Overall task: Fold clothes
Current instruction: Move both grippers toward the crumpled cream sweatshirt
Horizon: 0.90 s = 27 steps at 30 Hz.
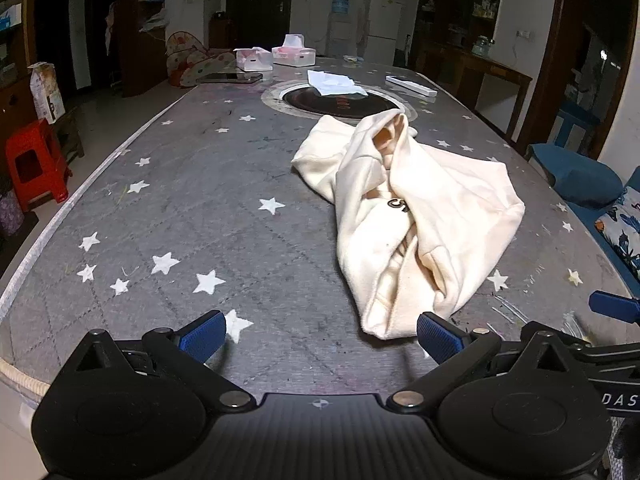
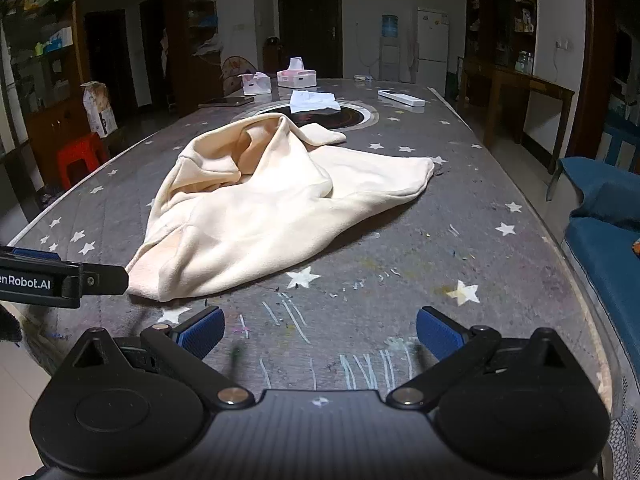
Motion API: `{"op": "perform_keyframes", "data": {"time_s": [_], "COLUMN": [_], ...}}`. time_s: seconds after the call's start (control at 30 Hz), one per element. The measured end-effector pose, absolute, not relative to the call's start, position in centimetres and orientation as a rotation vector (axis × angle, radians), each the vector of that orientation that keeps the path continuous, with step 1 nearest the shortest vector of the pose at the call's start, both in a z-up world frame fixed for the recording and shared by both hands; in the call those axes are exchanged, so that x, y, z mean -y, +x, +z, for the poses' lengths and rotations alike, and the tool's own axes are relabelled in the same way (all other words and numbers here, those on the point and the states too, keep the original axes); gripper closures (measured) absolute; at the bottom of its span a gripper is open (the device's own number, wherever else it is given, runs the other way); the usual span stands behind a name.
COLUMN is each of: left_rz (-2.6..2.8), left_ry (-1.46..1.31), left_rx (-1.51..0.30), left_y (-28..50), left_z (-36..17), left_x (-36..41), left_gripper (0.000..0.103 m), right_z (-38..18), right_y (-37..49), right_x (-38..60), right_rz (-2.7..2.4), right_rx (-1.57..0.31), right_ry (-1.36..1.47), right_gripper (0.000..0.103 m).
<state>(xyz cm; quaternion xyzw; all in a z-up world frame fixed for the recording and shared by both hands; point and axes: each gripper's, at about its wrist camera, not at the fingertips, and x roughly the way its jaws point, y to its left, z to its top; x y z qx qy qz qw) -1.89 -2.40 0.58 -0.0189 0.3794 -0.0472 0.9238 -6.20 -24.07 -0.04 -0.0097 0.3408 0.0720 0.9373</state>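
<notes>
I see the cream garment (image 1: 416,216) crumpled, its long axis running away from both grippers. The left gripper (image 1: 320,334), jaws wide and empty, sits nearest its near end; the right gripper (image 2: 320,332), also wide and empty, lies right of it

Dim room: white fridge (image 2: 432,46), dark door (image 2: 310,26), red stool (image 1: 36,162), blue sofa (image 2: 604,240).

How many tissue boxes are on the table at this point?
2. Both sit at the table's far end, side by side: the left tissue box and the right tissue box with a tissue sticking up. The cream garment could hide small items, not boxes.
</notes>
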Motion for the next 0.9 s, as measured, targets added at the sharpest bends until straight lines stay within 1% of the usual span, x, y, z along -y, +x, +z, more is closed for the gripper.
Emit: {"op": "perform_keyframes", "data": {"time_s": [0.9], "left_rz": [-0.124], "left_ry": [-0.006], "left_rx": [-0.804], "left_y": [-0.2], "left_z": [1.1], "left_x": [3.6], "left_gripper": [0.0], "right_z": [0.0], "right_y": [-4.4], "right_x": [23.1], "right_rz": [0.179], "right_rx": [-0.728], "right_ry": [-0.028], "right_gripper": [0.0]}}
